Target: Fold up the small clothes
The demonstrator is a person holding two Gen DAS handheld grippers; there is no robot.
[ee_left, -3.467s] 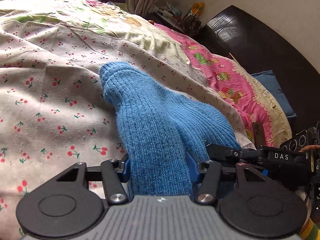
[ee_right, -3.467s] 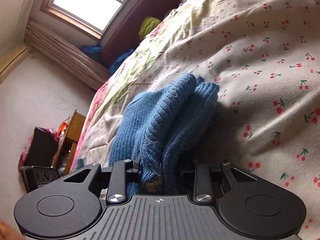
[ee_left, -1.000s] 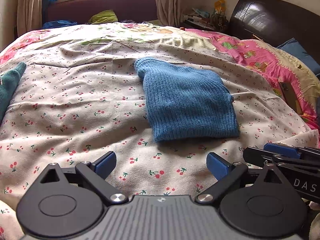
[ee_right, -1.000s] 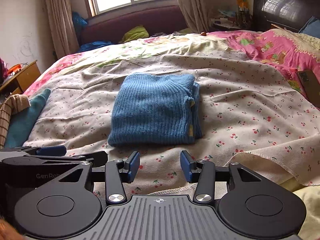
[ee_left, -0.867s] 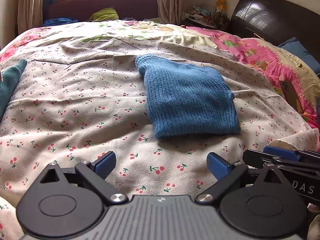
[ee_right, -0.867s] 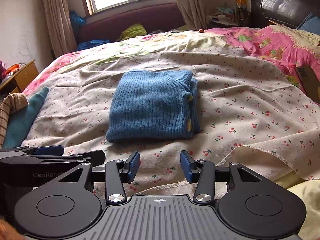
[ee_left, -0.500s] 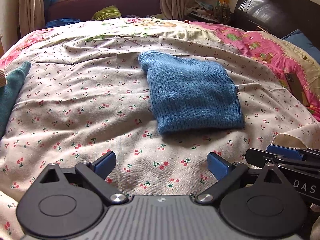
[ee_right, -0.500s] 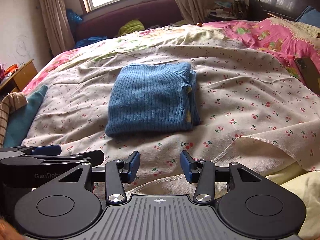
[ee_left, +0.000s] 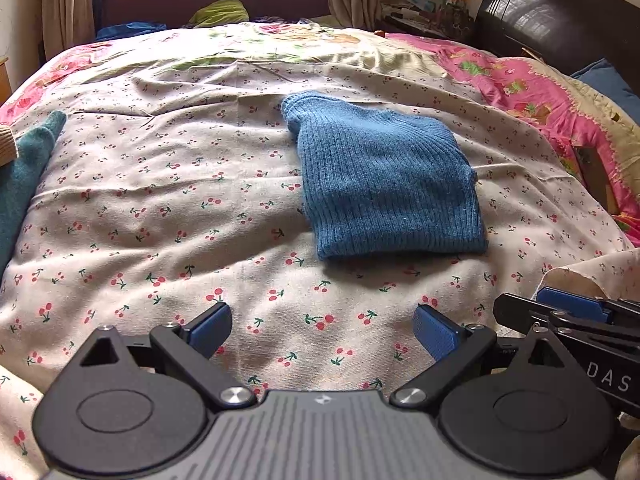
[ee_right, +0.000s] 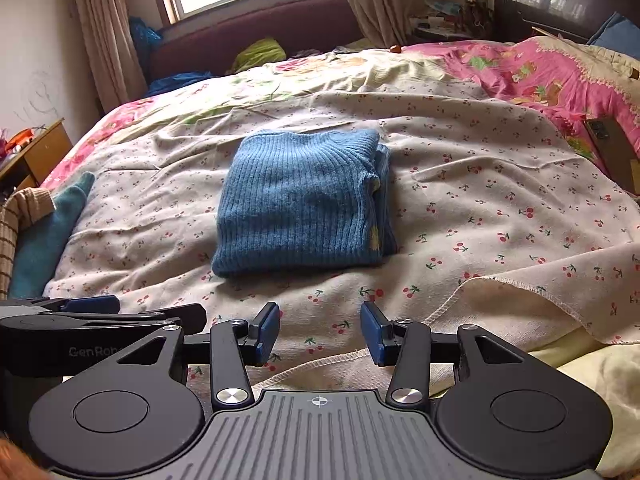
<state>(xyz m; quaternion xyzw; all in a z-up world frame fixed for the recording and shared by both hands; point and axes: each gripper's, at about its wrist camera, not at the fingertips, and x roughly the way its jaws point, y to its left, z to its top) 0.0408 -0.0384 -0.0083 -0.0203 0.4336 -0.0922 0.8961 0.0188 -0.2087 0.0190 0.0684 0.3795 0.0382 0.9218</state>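
Observation:
A blue ribbed knit sweater (ee_left: 384,184) lies folded into a flat rectangle on the cherry-print sheet (ee_left: 160,208); it also shows in the right wrist view (ee_right: 300,204). My left gripper (ee_left: 322,330) is open and empty, held back near the bed's front edge, apart from the sweater. My right gripper (ee_right: 320,332) is open and empty, also short of the sweater. Each gripper shows at the edge of the other's view.
A teal garment (ee_right: 48,232) and a striped tan one (ee_right: 16,216) lie at the bed's left edge. A pink floral quilt (ee_left: 532,88) covers the right side, with a phone-like slab (ee_right: 612,148) on it. A dark headboard (ee_left: 552,16) stands at the right.
3.5 s ago both grippers were shut on the sweater. They have since let go, opened and drawn back toward the bed's front edge. The sweater stays folded and still.

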